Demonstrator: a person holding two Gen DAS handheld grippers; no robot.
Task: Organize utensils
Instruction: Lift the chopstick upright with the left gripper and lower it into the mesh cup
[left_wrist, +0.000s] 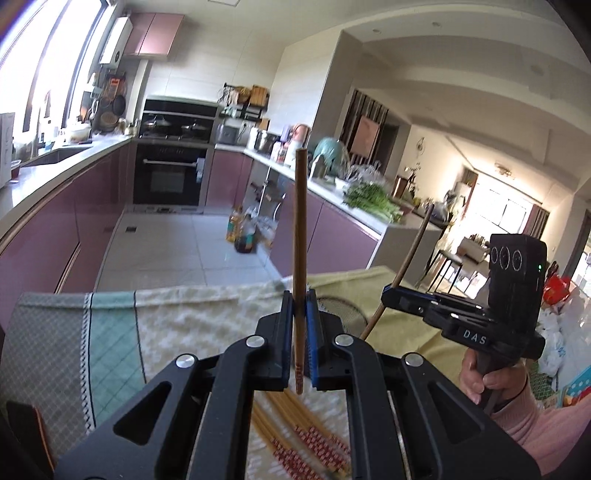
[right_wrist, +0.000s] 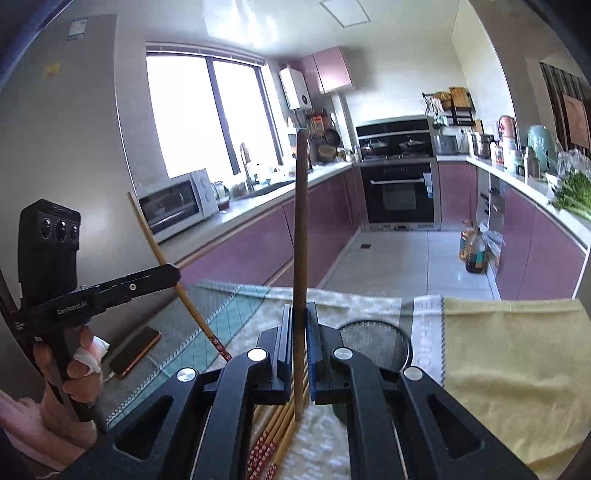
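In the left wrist view my left gripper (left_wrist: 299, 306) is shut on a light wooden chopstick (left_wrist: 300, 240) that stands upright, its red-patterned end below the jaws. To the right, my right gripper (left_wrist: 387, 293) clamps a darker chopstick (left_wrist: 410, 258) that leans right. The right wrist view shows that gripper (right_wrist: 299, 317) shut on the same dark chopstick (right_wrist: 300, 229), upright. My left gripper (right_wrist: 176, 275) appears at the left with its slanted chopstick (right_wrist: 162, 258). Several loose chopsticks (right_wrist: 280, 424) lie on the cloth below both grippers, also visible as a pile (left_wrist: 306, 439).
A round mesh strainer (right_wrist: 373, 339) rests on the cloth behind the chopsticks. A yellow towel (right_wrist: 509, 362) covers the right side and a teal patterned cloth (left_wrist: 110, 332) the left. A phone (right_wrist: 135, 350) lies at the left. Kitchen counters, an oven and floor stretch beyond.
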